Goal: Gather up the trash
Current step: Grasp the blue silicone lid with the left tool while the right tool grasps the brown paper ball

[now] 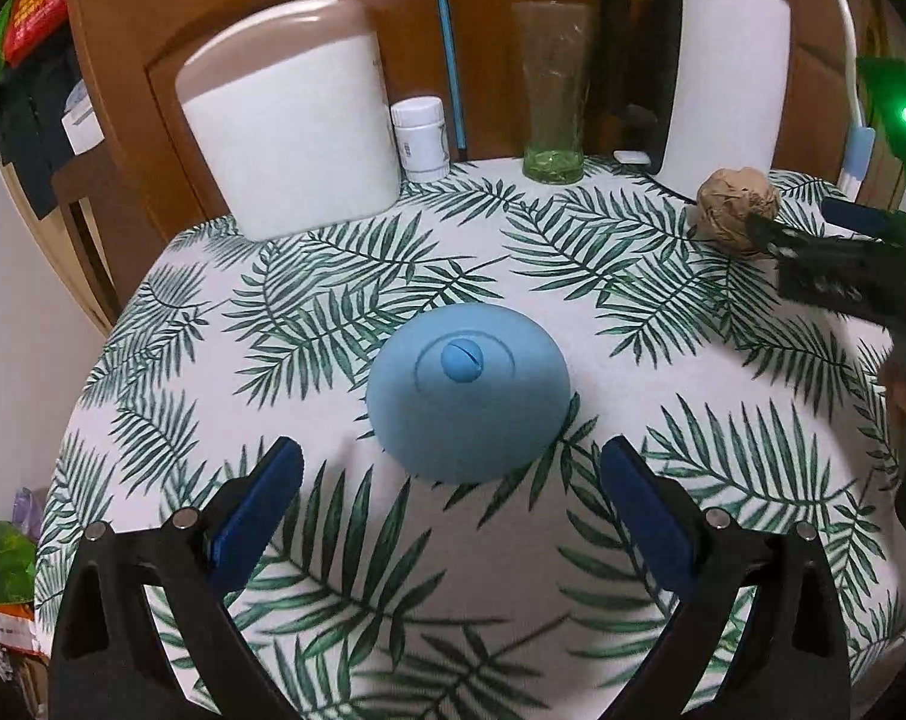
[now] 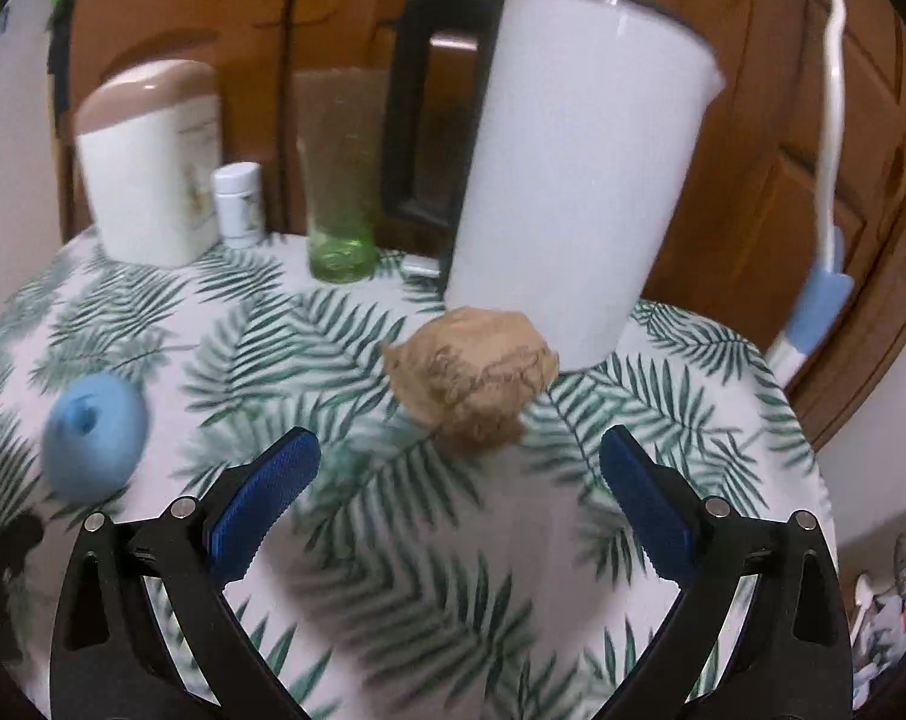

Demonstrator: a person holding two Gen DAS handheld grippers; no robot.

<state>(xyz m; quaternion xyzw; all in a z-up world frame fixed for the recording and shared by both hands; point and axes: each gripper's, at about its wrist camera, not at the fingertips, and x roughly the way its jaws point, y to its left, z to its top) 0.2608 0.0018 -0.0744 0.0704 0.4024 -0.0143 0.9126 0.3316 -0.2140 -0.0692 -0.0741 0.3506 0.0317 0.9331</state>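
Note:
A crumpled brown paper ball (image 2: pixel 474 381) lies on the leaf-print tablecloth (image 2: pixel 393 570), just in front of a white kettle (image 2: pixel 573 180). My right gripper (image 2: pixel 459 456) is open, its blue pads either side of the ball and a little short of it. The ball also shows in the left wrist view (image 1: pixel 735 207), with the right gripper (image 1: pixel 807 228) reaching it from the right. A blue dome-shaped lid (image 1: pixel 468 393) sits mid-table. My left gripper (image 1: pixel 453 468) is open and empty, just short of the dome.
Along the back stand a white container with a brown lid (image 1: pixel 291 126), a small white bottle (image 1: pixel 420 138), a tall glass (image 1: pixel 555 96) and the kettle (image 1: pixel 723 78). Wooden cabinet doors (image 1: pixel 213 0) rise behind. The round table's edge (image 1: pixel 81 420) falls away at left.

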